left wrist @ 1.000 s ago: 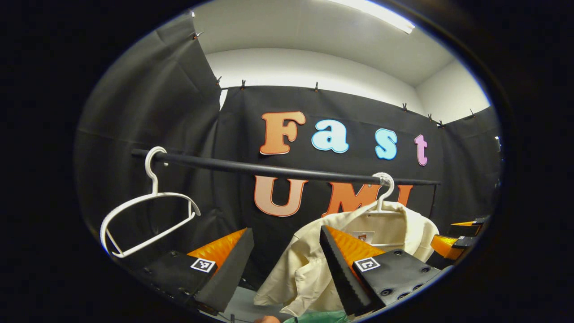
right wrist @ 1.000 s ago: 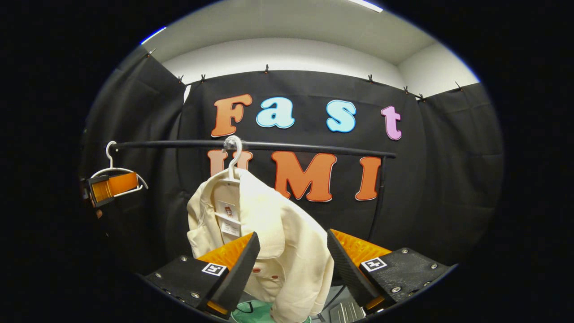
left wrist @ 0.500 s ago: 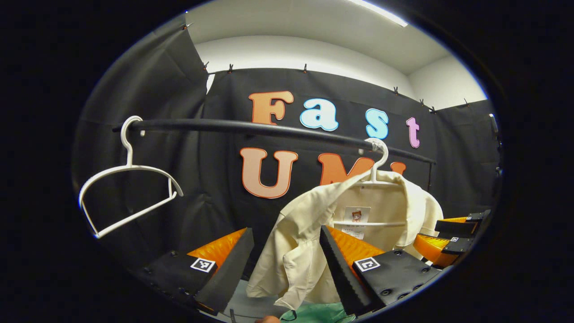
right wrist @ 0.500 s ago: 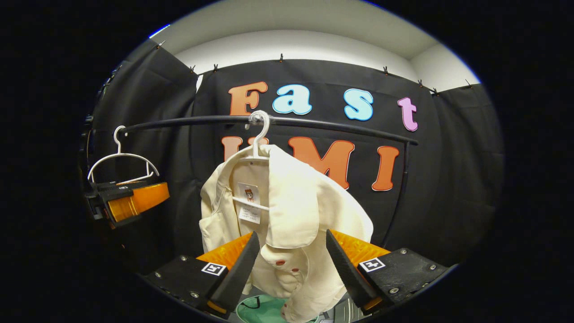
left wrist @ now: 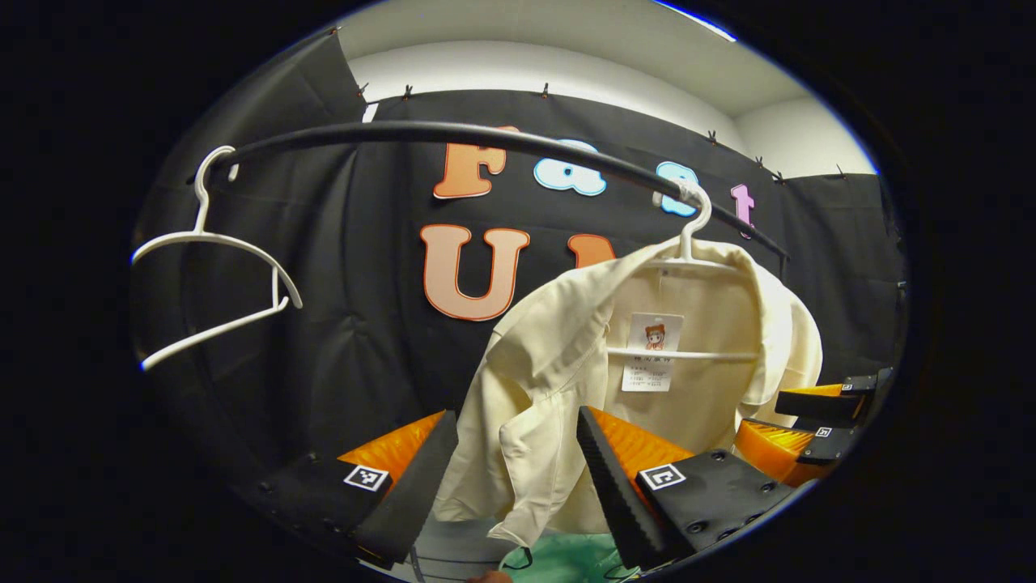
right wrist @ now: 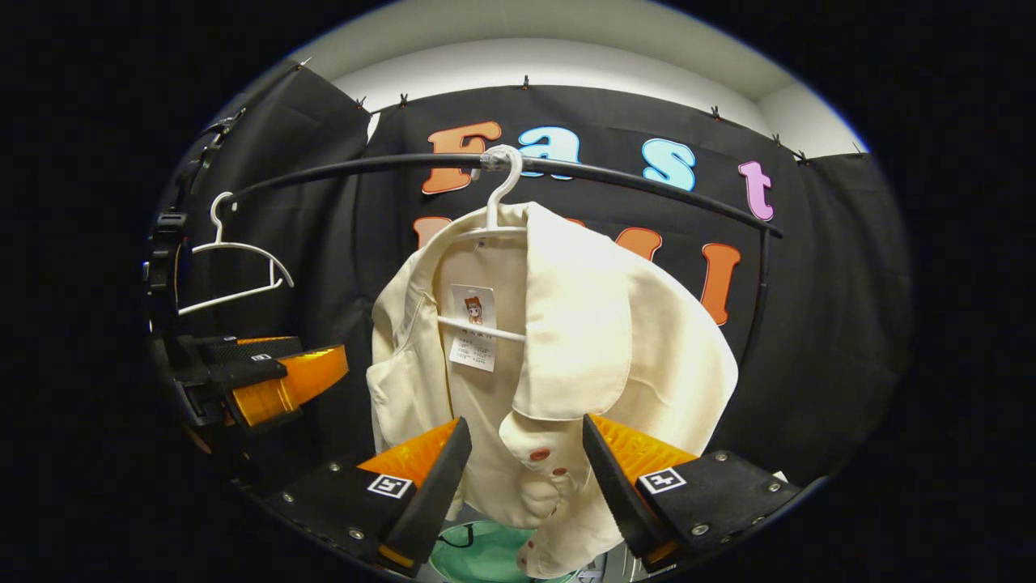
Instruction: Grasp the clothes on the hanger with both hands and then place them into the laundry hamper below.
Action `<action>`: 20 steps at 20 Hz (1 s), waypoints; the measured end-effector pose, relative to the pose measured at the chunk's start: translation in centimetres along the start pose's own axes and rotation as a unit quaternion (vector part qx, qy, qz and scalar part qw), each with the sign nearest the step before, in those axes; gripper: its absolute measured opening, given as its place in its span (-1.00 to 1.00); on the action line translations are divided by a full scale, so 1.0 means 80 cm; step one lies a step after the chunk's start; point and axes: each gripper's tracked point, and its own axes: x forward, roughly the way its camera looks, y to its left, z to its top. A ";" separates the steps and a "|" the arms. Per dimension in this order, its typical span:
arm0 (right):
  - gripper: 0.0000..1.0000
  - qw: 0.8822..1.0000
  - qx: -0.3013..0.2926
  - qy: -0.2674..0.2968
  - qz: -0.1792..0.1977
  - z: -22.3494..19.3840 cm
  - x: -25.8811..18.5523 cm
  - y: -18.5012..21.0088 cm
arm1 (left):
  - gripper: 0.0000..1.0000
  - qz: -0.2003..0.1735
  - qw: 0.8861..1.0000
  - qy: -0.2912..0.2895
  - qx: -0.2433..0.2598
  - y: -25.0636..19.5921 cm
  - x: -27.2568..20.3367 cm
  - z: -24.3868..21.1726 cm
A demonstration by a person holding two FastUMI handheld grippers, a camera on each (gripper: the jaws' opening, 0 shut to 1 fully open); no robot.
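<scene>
A cream jacket (left wrist: 583, 380) (right wrist: 566, 348) hangs on a white hanger (left wrist: 688, 243) (right wrist: 494, 210) from a black rail (left wrist: 453, 134) (right wrist: 631, 182). My left gripper (left wrist: 518, 453) is open, its fingers on either side of the jacket's left front edge, close to the cloth. My right gripper (right wrist: 526, 461) is open too, with the jacket's right front flap and buttons hanging between its fingers. The right gripper also appears at the far right of the left gripper view (left wrist: 809, 421), and the left gripper at the left of the right gripper view (right wrist: 259, 380). A green hamper (left wrist: 566, 559) (right wrist: 477, 551) lies below the jacket.
An empty white hanger (left wrist: 210, 267) (right wrist: 235, 267) hangs at the rail's left end. The rail's upright post (right wrist: 757, 291) stands at the right. Black cloth walls close the booth behind and on both sides.
Both grippers have moved forward toward the jacket, which now looms larger and sits between each pair of fingers. The rail has risen in both views. Both stay open.
</scene>
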 end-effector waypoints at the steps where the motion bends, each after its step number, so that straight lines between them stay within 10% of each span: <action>1: 0.72 1.000 0.002 0.004 -0.004 -0.005 0.005 -0.001 | 0.94 -0.002 1.000 0.001 -0.001 -0.001 0.004 -0.006; 20: 0.17 0.998 0.044 0.040 -0.022 -0.039 0.056 -0.019 | 1.00 -0.062 0.996 0.034 -0.044 -0.035 0.119 -0.076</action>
